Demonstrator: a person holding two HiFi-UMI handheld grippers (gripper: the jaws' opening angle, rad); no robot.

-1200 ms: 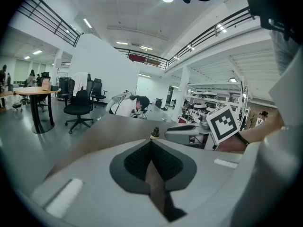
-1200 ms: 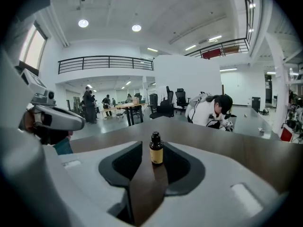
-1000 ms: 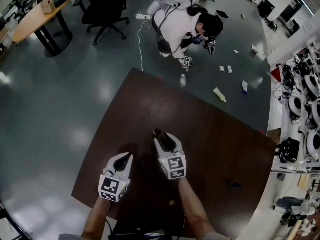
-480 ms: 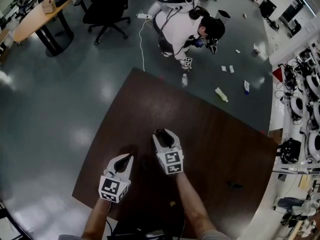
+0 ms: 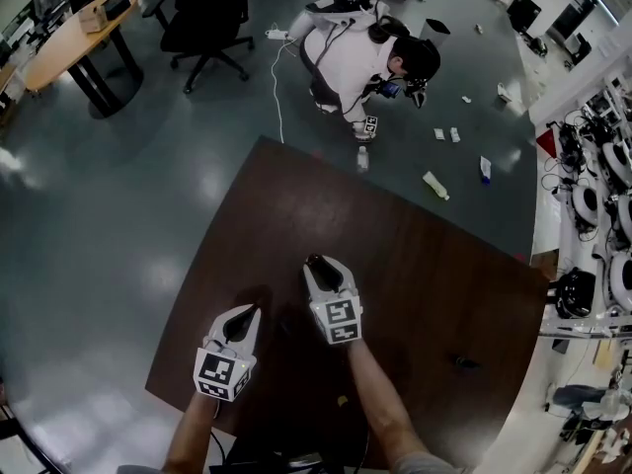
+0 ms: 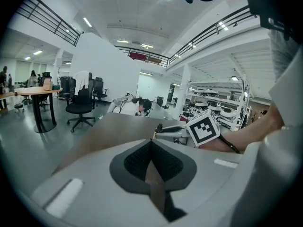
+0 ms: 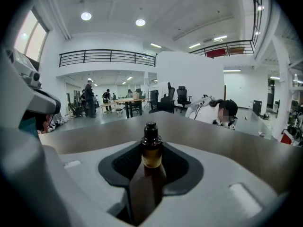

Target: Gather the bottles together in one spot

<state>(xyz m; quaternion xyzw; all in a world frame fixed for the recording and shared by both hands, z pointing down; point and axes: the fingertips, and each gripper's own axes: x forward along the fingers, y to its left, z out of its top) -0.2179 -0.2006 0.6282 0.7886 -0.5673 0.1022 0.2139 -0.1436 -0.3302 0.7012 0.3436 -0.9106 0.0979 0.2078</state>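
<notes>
A small dark brown bottle (image 5: 314,262) (image 7: 151,151) with a black cap stands upright near the middle of the dark wooden table (image 5: 415,265). My right gripper (image 5: 319,268) (image 7: 152,170) holds it from both sides; its jaws have just been closing, and the pads now sit against the bottle's body. My left gripper (image 5: 248,313) (image 6: 151,144) rests lower left of it, shut and holding nothing. In the left gripper view the right gripper (image 6: 166,129) shows ahead to the right. A small dark object (image 5: 462,363), maybe another bottle, lies at the table's right.
A tiny amber item (image 5: 341,400) lies near the table's front edge. Beyond the far edge a person (image 5: 355,47) crouches on the floor among a clear bottle (image 5: 361,158) and scattered items (image 5: 433,186). An office chair (image 5: 207,18) stands at the upper left.
The right gripper has slid a little forward, so the bottle that stood just ahead of its tips now sits between the jaws. The left gripper has not moved.
</notes>
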